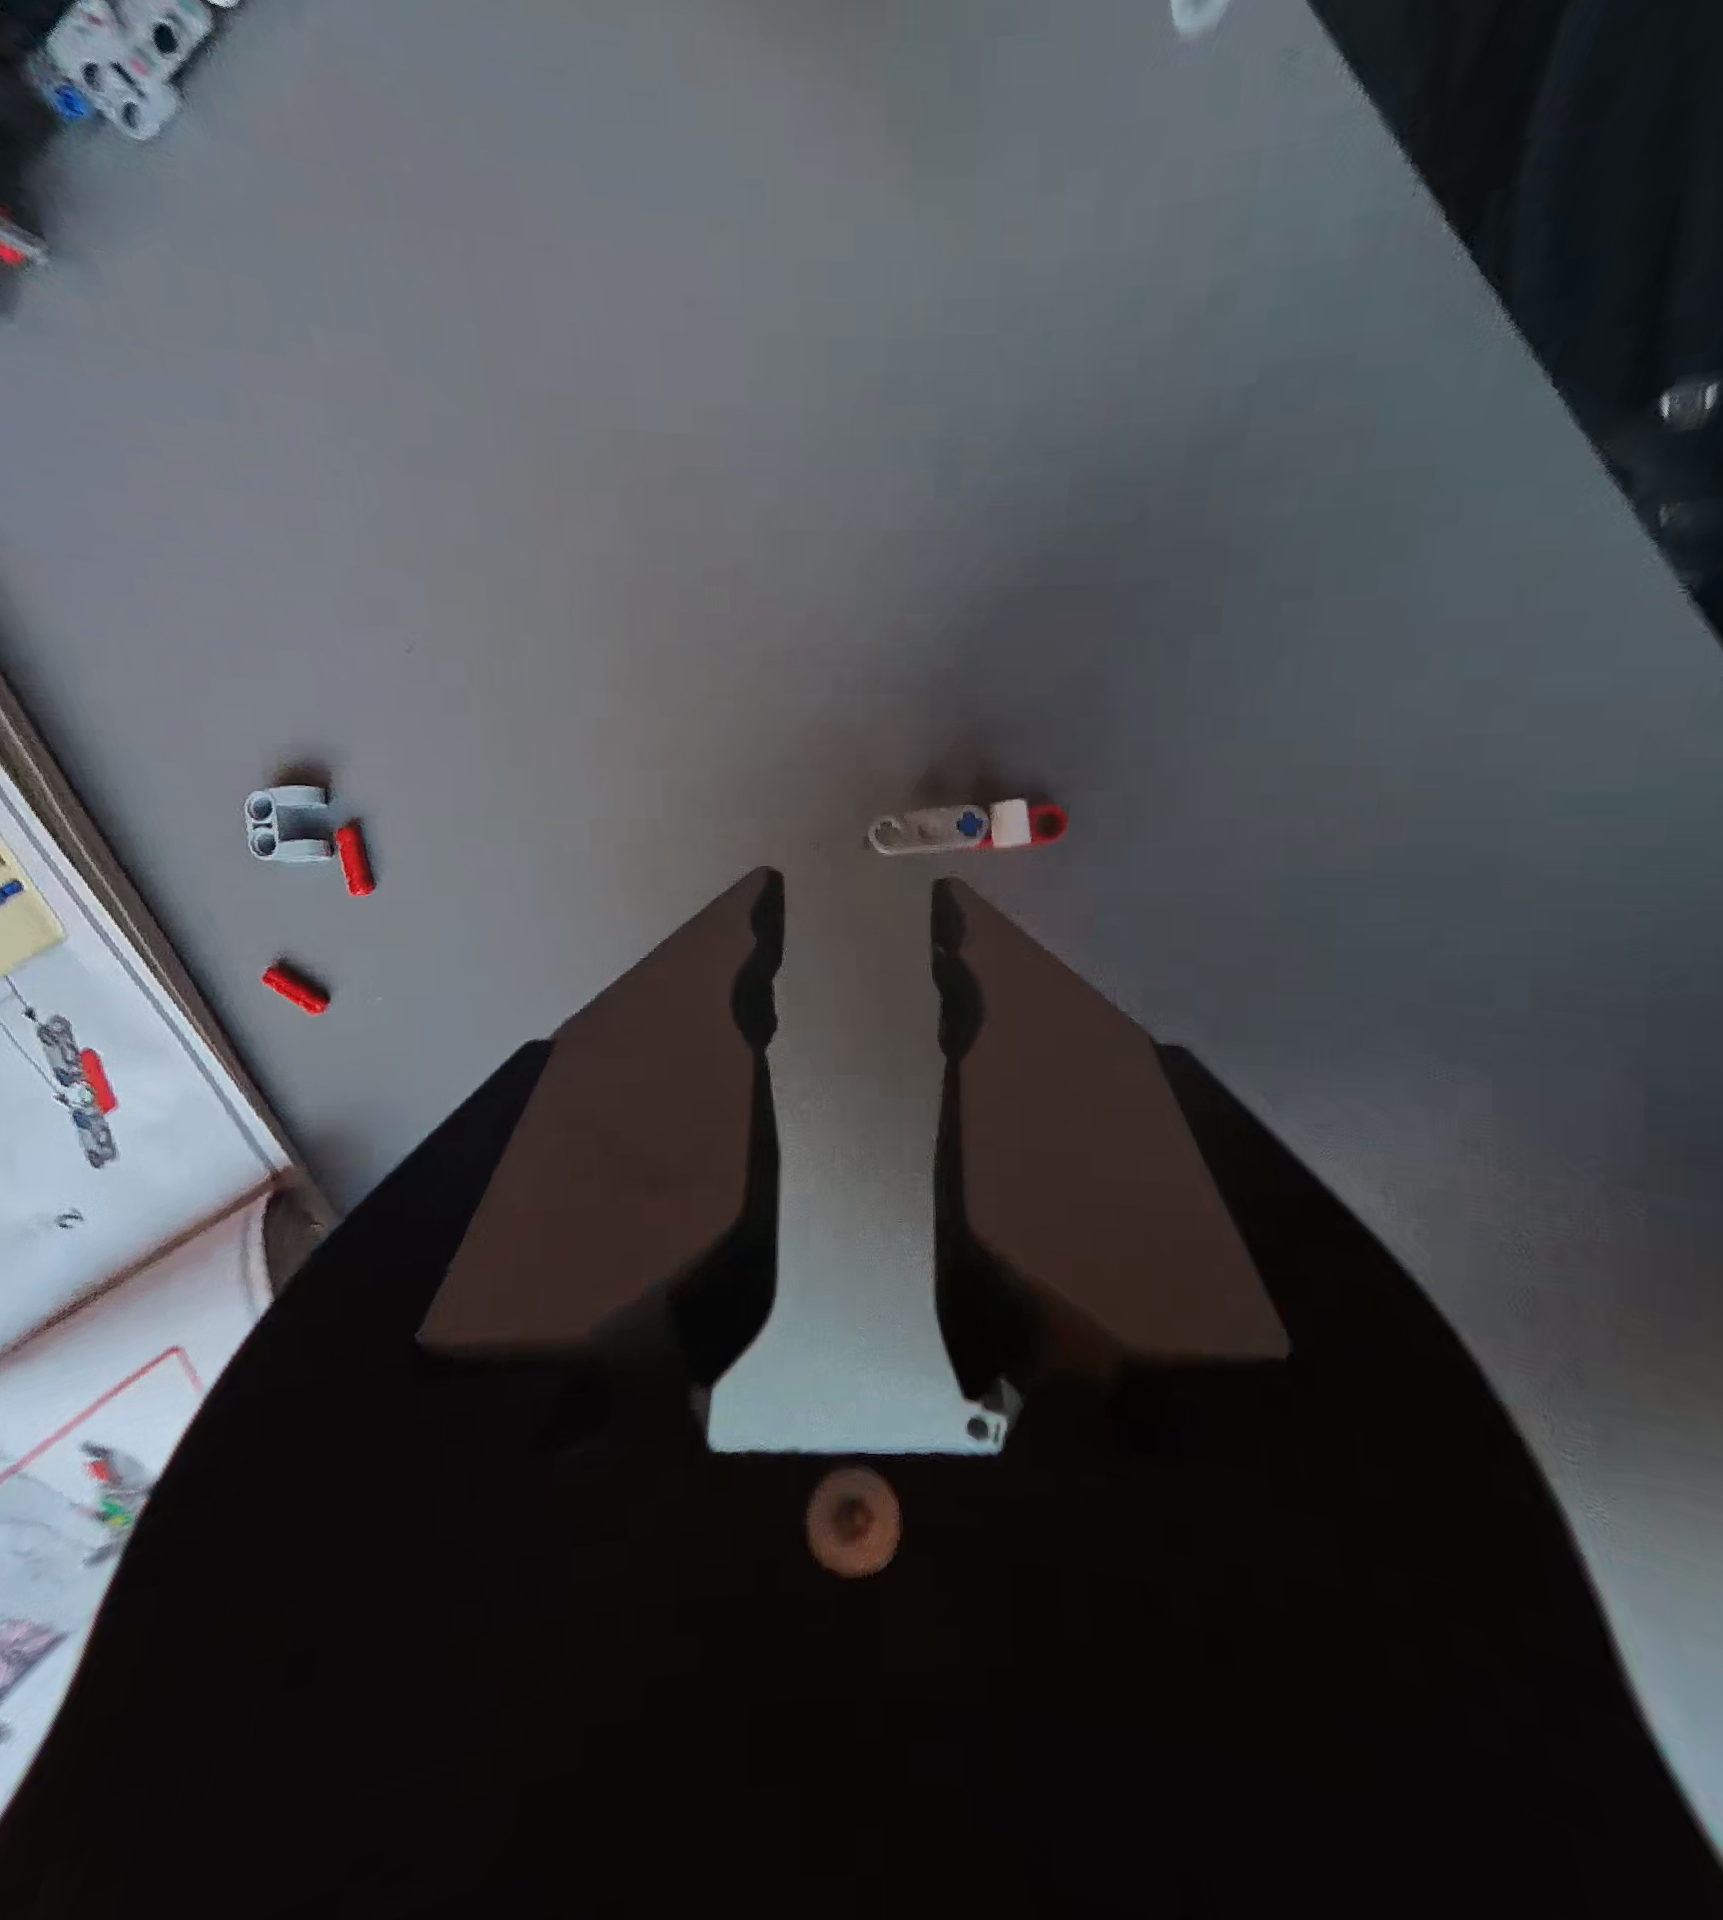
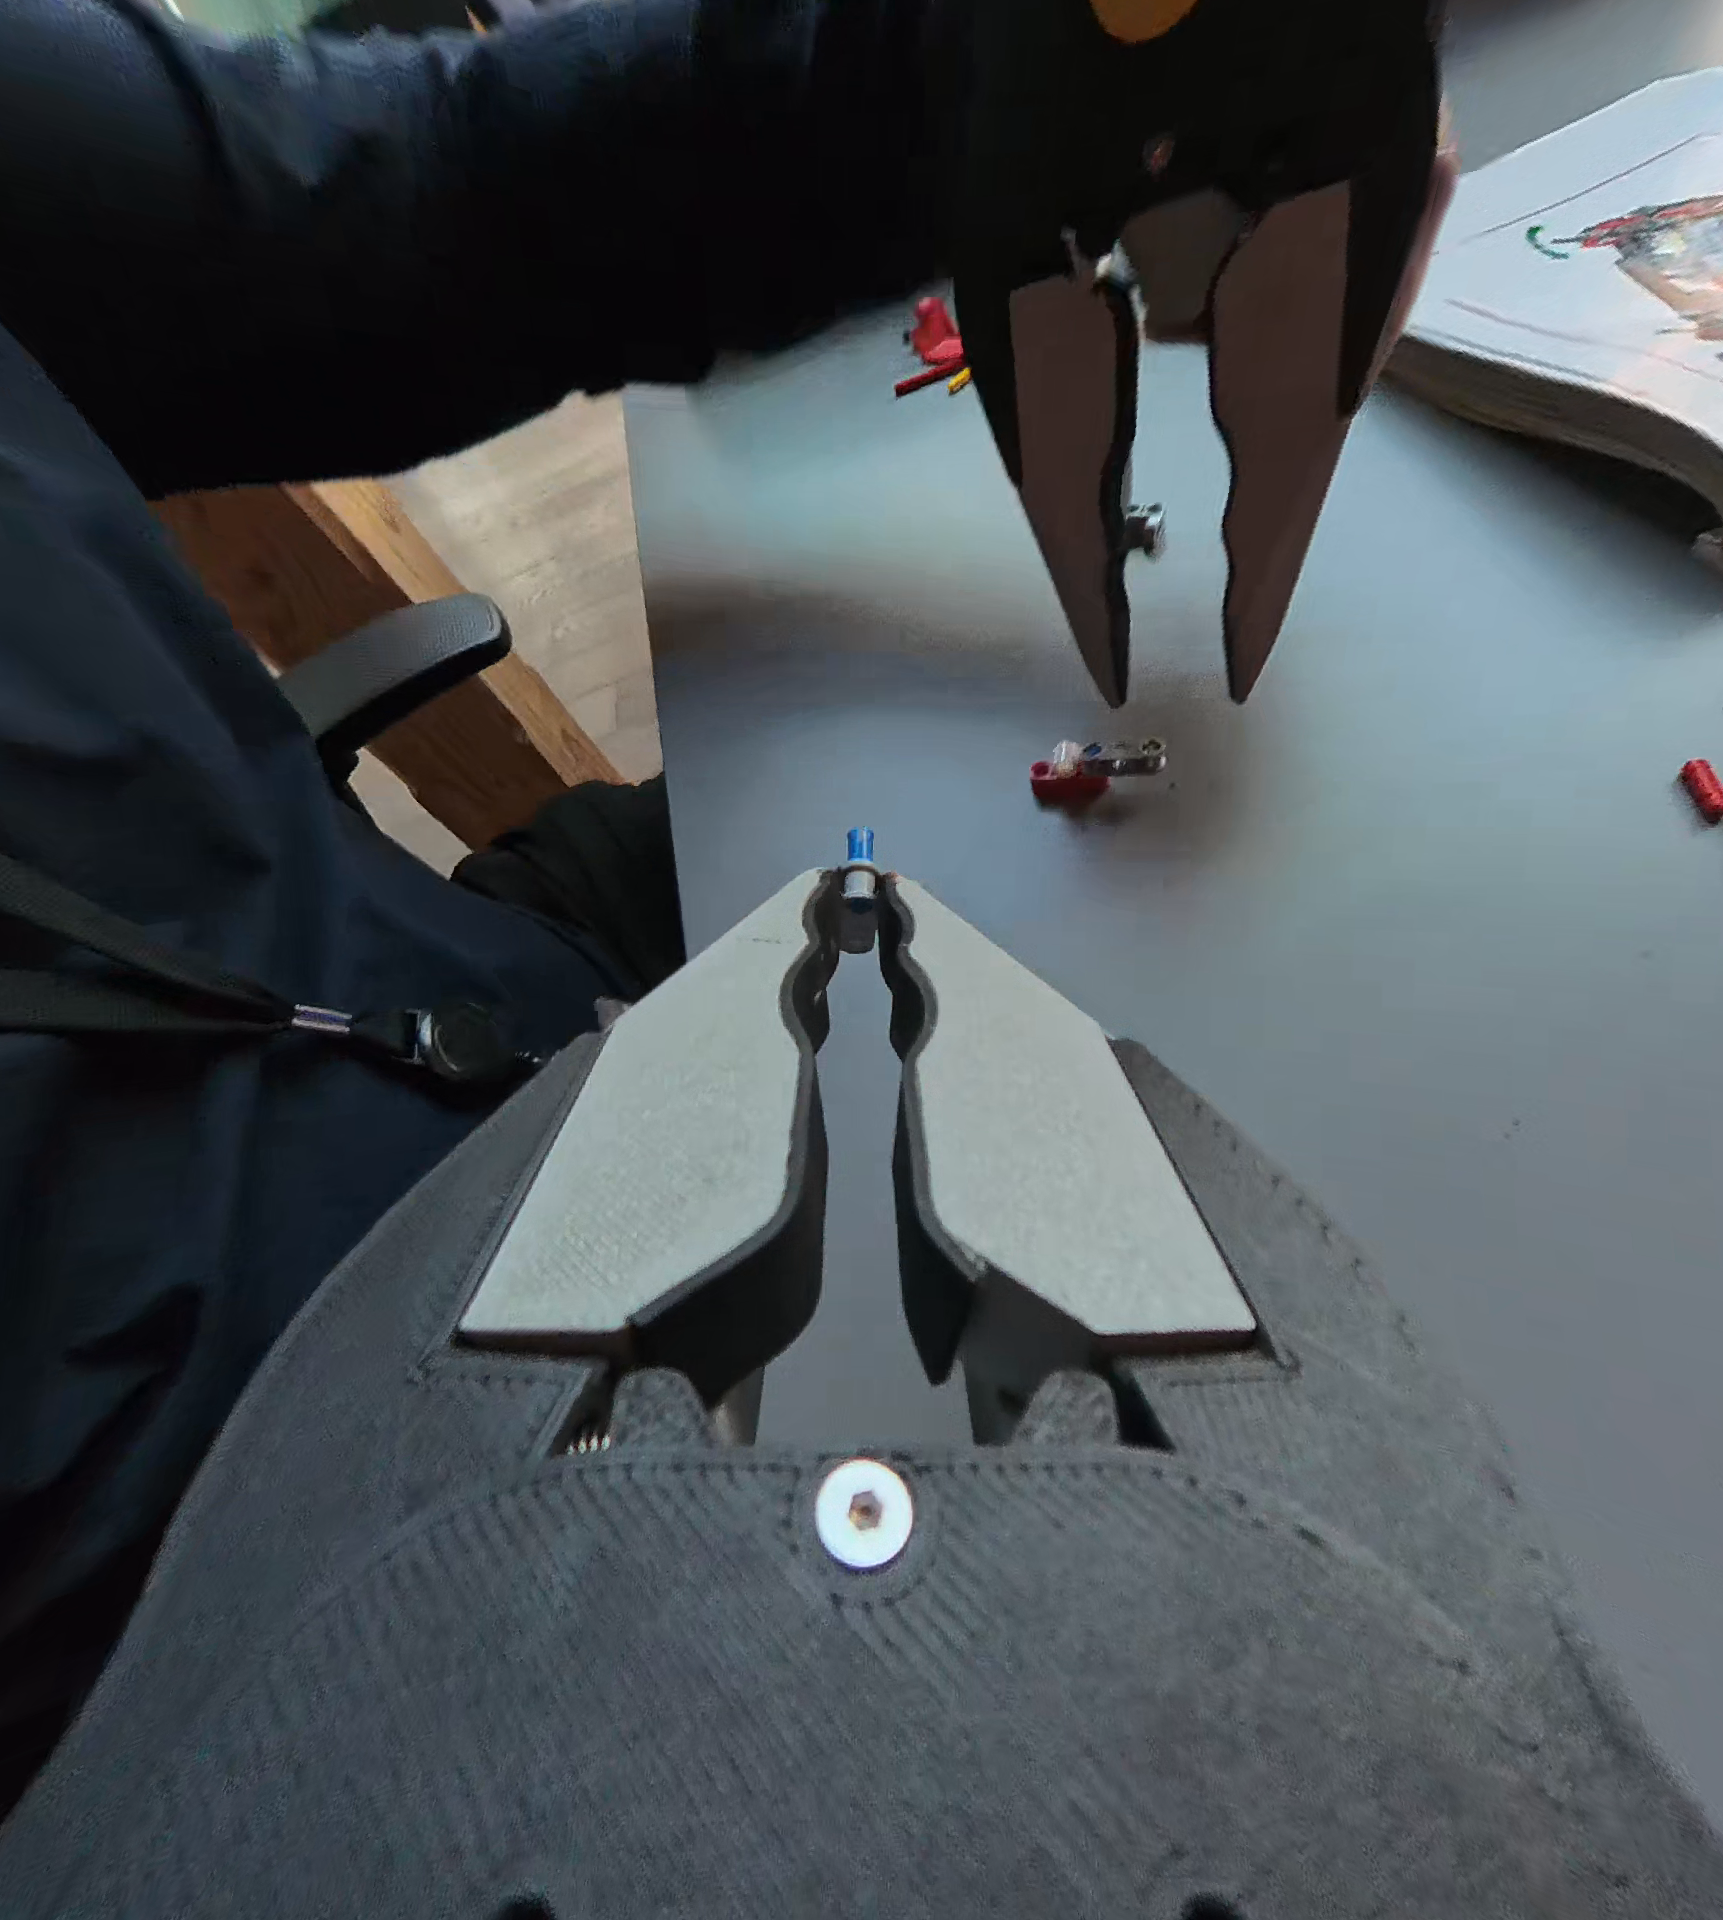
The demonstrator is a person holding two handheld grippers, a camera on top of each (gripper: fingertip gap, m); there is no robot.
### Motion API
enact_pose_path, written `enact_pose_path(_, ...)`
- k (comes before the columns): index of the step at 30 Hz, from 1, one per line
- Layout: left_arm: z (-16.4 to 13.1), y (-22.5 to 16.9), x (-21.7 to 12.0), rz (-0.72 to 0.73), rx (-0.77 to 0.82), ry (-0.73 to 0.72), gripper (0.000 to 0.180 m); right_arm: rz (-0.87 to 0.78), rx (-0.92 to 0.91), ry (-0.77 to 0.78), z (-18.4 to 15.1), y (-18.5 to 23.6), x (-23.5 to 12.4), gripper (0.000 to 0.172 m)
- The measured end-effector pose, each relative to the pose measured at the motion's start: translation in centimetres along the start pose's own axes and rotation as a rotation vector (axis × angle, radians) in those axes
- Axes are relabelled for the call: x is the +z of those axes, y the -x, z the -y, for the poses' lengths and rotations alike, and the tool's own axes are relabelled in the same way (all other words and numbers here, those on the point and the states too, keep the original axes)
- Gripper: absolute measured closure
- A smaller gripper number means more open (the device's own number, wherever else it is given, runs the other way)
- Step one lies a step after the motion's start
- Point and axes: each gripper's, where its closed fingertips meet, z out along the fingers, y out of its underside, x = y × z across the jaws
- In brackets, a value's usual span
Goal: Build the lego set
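Right wrist view: right tool (image 2: 859, 883) pinching small blue-and-grey pin (image 2: 858, 878) at fingertips, blue end protruding. Left tool (image 1: 857, 883) hanging narrowly parted, holding nothing, just above grey-and-red beam assembly (image 1: 969, 828) lying on desk (image 1: 836, 468). Red pins (image 1: 354, 858), instruction book (image 1: 57, 1091) lying aside.

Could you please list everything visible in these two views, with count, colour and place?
Table: one, grey.
Small assembly: one, grey, white and red with a blue pin, on the table beyond the left fingertips.
Red pins: two, left of them.
Grey connector: one, beside a red pin.
Instruction book: one, open, at the table's side.
Built pieces: several, far corner.
Blue pin: one, in the right grip.
Left hand-held gripper: open, holding nothing.
Right hand-held gripper: closed on the blue pin.
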Motion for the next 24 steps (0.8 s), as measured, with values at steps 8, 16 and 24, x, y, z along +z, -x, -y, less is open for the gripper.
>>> enact_pose_path(8, 1.1, -1.4, -0.1, -0.171, 0.25, 0.166, 0.14, 0.034, 0.018, 0.041, -1.4, 0.1, -0.4, 0.168)
enact_pose_path(16, -0.4, -1.5, 1.8, -0.216, 0.357, 0.246, 0.149, 0.026, 0.062, 0.04, -1.6, -1.0, -0.2, 0.167)
enact_pose_path(24, -0.2, -3.1, 2.0, -0.22, 0.172, 0.134, 0.176, -0.065, 0.059, 0.206, -2.9, -2.9, 1.8, 0.167)
